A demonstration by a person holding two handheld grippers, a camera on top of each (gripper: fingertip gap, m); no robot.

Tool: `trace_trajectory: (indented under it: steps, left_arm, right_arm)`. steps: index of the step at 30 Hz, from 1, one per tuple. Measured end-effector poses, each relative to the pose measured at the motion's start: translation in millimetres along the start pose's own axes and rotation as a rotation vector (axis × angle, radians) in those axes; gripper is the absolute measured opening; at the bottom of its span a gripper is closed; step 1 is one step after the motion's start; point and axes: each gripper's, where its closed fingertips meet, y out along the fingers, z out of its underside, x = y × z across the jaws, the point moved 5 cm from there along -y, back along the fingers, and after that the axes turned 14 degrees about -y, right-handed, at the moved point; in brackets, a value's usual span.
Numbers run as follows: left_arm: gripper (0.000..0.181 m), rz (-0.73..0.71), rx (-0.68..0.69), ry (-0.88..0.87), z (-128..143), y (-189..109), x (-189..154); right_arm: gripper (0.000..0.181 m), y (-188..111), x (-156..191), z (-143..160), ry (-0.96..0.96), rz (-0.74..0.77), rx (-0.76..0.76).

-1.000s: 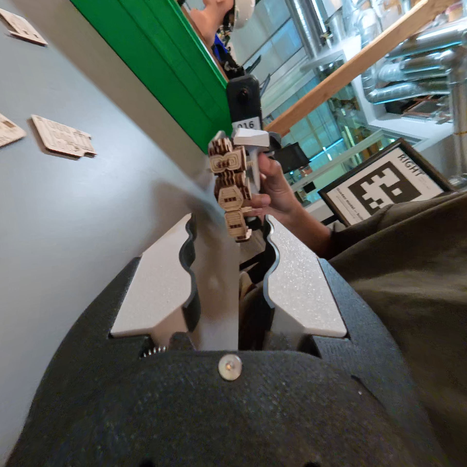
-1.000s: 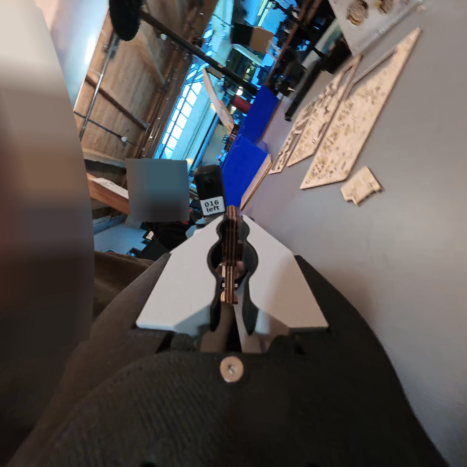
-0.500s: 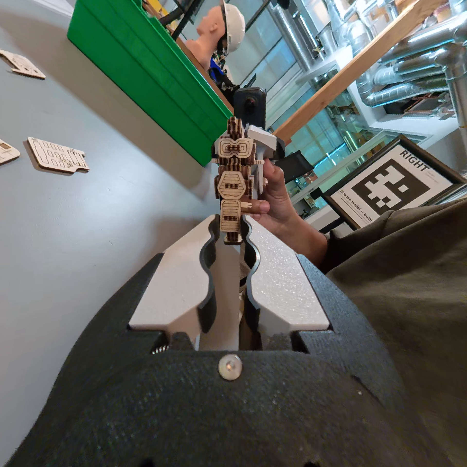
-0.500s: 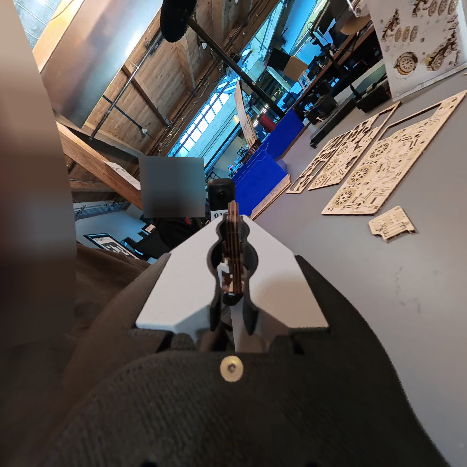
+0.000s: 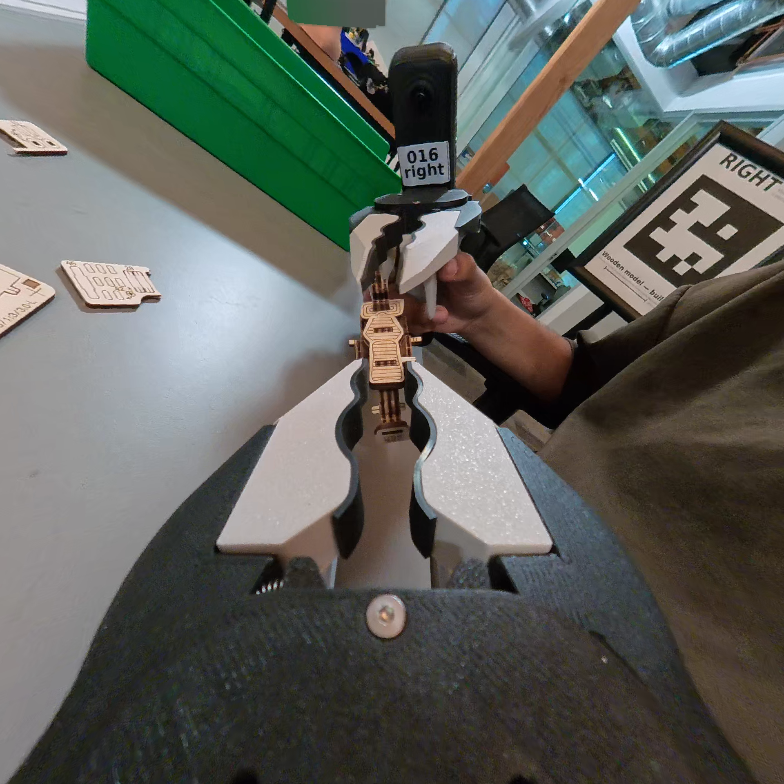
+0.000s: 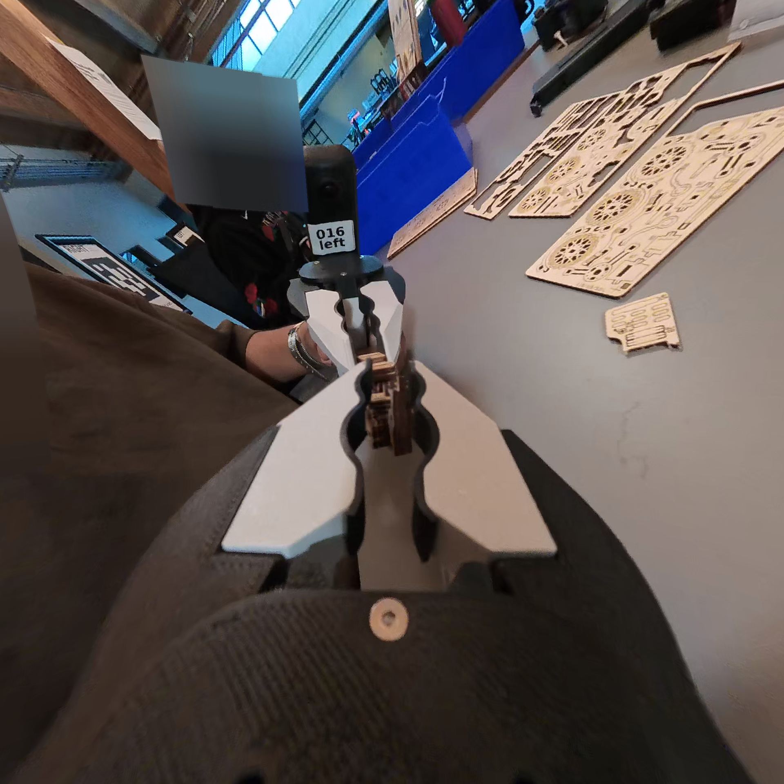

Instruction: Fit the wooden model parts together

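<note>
A small wooden model [image 5: 384, 352] made of layered laser-cut parts is held in the air between my two grippers, which face each other above the grey table [image 5: 127, 424]. My left gripper [image 5: 387, 370] is shut on its near end, which reaches back between the fingers. My right gripper [image 5: 384, 284] holds the far end from above. In the right wrist view the model [image 6: 388, 407] fills the gap of my right gripper [image 6: 389, 370], and my left gripper [image 6: 360, 339] meets it from the far side. A hand [image 5: 462, 297] holds the right gripper.
A green bin [image 5: 237, 97] stands at the table's back. Small wooden cards [image 5: 110, 284] lie on the left. Large laser-cut sheets [image 6: 662, 199], one small card [image 6: 642, 324] and blue bins [image 6: 411, 178] show in the right wrist view. An olive sleeve [image 5: 657, 424] is close on the right. The tips of one gripper are about 4 cm away from the tips of the other. About 12 cm separates my right fingertips from the small card [image 6: 642, 324].
The two grippers have come closer, tip to tip. The model has tilted to point along my left fingers and now sits deeper between them. My right jaws stand wider around the model.
</note>
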Motion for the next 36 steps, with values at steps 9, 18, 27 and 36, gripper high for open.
trace_trajectory:
  steps: [9,18,27,36]
  left_arm:
    - [0.012,0.025,-0.026,-0.077,-5,-5,6]
    - [0.012,0.050,-0.020,-0.077,-5,-6,5]
    - [0.012,0.060,-0.038,-0.085,-6,-6,4]
    - [0.038,0.037,-0.057,-0.094,-7,-5,6]
  right_arm:
    - [0.024,-24,-15,4,0.082,0.014,0.000]
    - [0.019,-8,-5,17,0.103,-0.075,0.085]
    - [0.014,-9,-4,14,0.087,-0.061,0.080]
    - [0.006,-19,-9,-3,0.080,0.018,-0.050]
